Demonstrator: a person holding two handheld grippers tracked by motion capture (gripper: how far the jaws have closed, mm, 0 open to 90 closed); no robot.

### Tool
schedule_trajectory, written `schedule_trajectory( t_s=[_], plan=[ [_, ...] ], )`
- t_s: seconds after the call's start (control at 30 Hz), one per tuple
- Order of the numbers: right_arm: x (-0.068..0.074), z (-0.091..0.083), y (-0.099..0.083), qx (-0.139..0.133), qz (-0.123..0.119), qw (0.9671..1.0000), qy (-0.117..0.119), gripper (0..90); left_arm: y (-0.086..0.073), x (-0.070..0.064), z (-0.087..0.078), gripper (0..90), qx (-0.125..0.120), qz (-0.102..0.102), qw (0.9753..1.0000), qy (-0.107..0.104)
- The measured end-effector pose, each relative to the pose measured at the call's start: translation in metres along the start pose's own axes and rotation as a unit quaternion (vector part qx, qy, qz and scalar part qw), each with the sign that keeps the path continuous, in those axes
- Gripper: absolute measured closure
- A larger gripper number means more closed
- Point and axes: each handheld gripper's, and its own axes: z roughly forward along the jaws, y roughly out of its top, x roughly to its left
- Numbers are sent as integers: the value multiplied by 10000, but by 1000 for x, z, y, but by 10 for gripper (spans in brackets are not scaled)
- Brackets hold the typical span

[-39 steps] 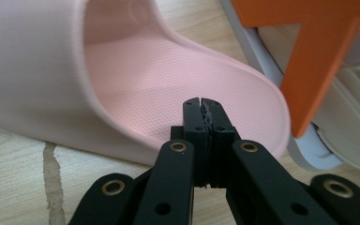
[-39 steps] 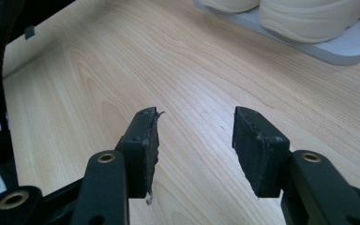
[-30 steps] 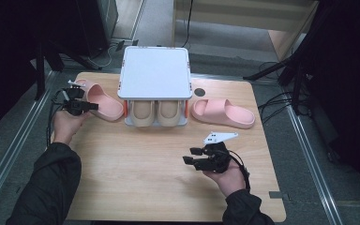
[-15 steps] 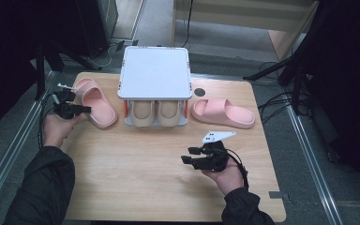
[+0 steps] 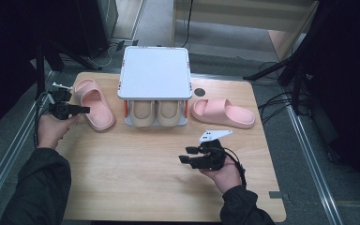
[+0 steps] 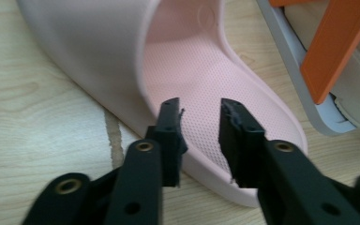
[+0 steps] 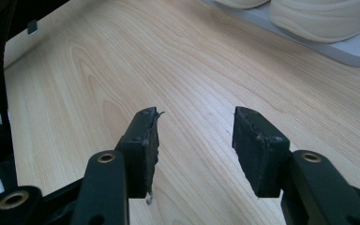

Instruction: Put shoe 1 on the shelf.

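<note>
A pink slipper (image 5: 93,104) lies on the table's left side, heel toward me, left of a rack. My left gripper (image 5: 86,110) sits at its left edge. In the left gripper view the slipper (image 6: 201,70) lies just beyond the left gripper (image 6: 199,123), whose jaws stand open a short way apart with nothing between them. A second pink slipper (image 5: 222,113) lies right of the rack. My right gripper (image 5: 184,155) hovers over bare wood at the front right, open and empty, as the right gripper view (image 7: 194,131) confirms.
A grey rack with a white top (image 5: 154,71) stands at the back centre, with two beige slippers (image 5: 155,113) under it and orange struts (image 6: 337,51). A dark round mark (image 5: 199,92) sits behind the right slipper. The wooden table (image 5: 136,183) has bare room in front.
My left hand and gripper have drawn back to the left. The left pink slipper has shifted slightly left, away from the rack. The right gripper has barely moved.
</note>
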Motion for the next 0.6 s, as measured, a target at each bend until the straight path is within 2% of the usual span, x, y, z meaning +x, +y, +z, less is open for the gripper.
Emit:
schedule_trajectory(
  t_s=[0.1, 0.3, 0.5, 0.6],
  plan=[
    [0, 0, 0, 17, -17, 10000, -6, 515, 0, 5, -3, 620, -121, -194, 9997, 57],
    [-1, 1, 0, 15, -24, 10000, -25, 515, 0, 17, 1, 542, -107, -497, 9986, 135],
    [-1, -2, -4, 18, 38, 9999, -105, 513, 4, 25, 7, 499, -184, -708, 9972, 130],
    [-2, -4, -6, 31, 61, 9999, -155, 510, 8, 26, 9, 480, -233, -757, 9966, 207]
  ],
)
